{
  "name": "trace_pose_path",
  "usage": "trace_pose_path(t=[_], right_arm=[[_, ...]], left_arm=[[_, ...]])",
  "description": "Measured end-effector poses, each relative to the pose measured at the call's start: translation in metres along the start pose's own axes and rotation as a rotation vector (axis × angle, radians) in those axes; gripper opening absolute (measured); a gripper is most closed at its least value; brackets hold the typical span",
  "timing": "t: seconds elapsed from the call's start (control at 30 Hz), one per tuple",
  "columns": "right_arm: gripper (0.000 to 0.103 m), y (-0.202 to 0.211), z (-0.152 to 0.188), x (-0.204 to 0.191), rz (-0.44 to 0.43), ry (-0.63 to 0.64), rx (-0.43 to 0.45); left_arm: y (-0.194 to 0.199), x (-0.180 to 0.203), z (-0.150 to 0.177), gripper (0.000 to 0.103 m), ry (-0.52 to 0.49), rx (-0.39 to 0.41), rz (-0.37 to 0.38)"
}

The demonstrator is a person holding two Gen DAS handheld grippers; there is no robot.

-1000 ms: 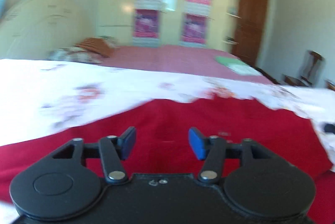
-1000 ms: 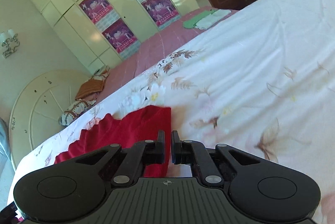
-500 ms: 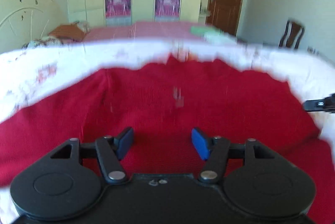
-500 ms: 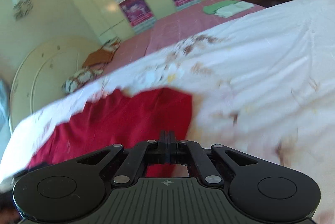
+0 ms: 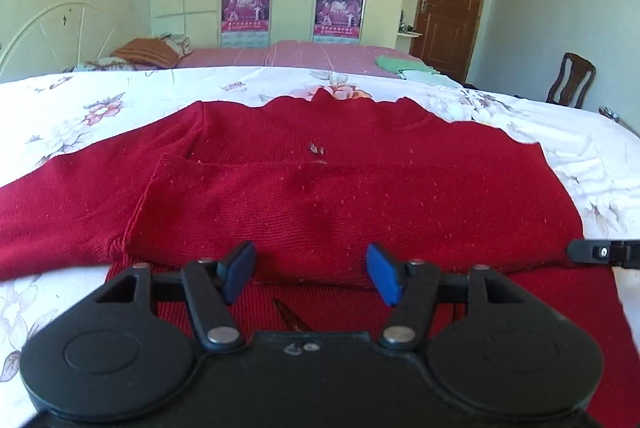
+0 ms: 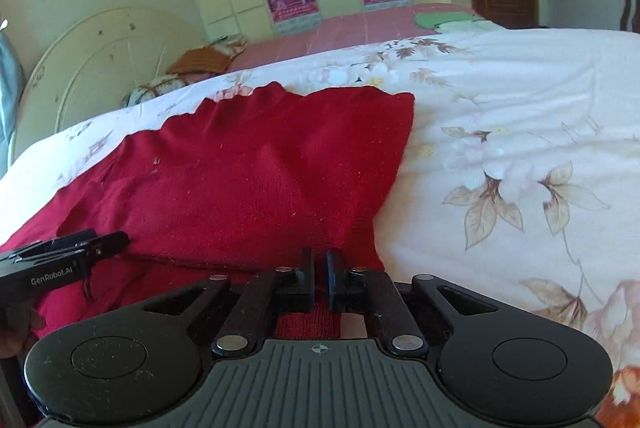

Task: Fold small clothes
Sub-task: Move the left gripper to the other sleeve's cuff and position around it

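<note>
A red knitted sweater (image 5: 340,195) lies on the flowered white bedsheet (image 5: 80,115), with a folded layer across its near half. My left gripper (image 5: 312,264) hovers open just above the near edge of that fold, with nothing between its blue pads. In the right wrist view the sweater (image 6: 260,179) fills the left half. My right gripper (image 6: 319,260) sits at its near right edge; its jaws are opening by a sliver, with red cloth in the narrow gap. Its tip (image 5: 600,252) also shows at the fold's right end. The left gripper (image 6: 80,248) shows at the sweater's left.
Bedsheet (image 6: 520,107) stretches to the right of the sweater. Behind stands a second bed with a pink cover (image 5: 312,53) and green folded cloth (image 5: 400,63). A round white headboard (image 5: 60,19) is at the left, and a wooden chair (image 5: 572,79) at the right.
The left gripper has come in over the sweater, which now lies flat with a fold across it. The right gripper rolled level and closed up on the sweater's right edge.
</note>
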State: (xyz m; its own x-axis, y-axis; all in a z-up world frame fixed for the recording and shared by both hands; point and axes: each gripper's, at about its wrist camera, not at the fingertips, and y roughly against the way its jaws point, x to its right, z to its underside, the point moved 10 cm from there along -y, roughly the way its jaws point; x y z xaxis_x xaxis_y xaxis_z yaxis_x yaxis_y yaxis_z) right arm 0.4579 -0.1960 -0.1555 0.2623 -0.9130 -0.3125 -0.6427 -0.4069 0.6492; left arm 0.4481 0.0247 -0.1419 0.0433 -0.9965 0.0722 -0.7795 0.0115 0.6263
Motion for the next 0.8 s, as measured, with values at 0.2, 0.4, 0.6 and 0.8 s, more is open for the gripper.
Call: trace_pose_path(t=[0.2,0.4,0.6,0.8], right_arm=[[0.073,0.013,-0.014,-0.009,0.056,0.037,0.057],[0.064,-0.002,-0.002,-0.009,0.108,0.069,-0.030],[0.064,0.017,-0.020,-0.002,0.126,-0.093,0.088],[0.064,0.014,-0.030,-0.022,0.066,-0.208,0.104]], left_arm=[[-0.005,-0.028,0.000,0.063,0.054,-0.015,-0.014],[0.025,-0.074,-0.012,0.061,0.164,0.053,0.011],[0.090,-0.219,0.019,0.058,0.479,0.137,-0.183],[0.136,-0.337,0.068,0.054,0.839,0.203,-0.288]])
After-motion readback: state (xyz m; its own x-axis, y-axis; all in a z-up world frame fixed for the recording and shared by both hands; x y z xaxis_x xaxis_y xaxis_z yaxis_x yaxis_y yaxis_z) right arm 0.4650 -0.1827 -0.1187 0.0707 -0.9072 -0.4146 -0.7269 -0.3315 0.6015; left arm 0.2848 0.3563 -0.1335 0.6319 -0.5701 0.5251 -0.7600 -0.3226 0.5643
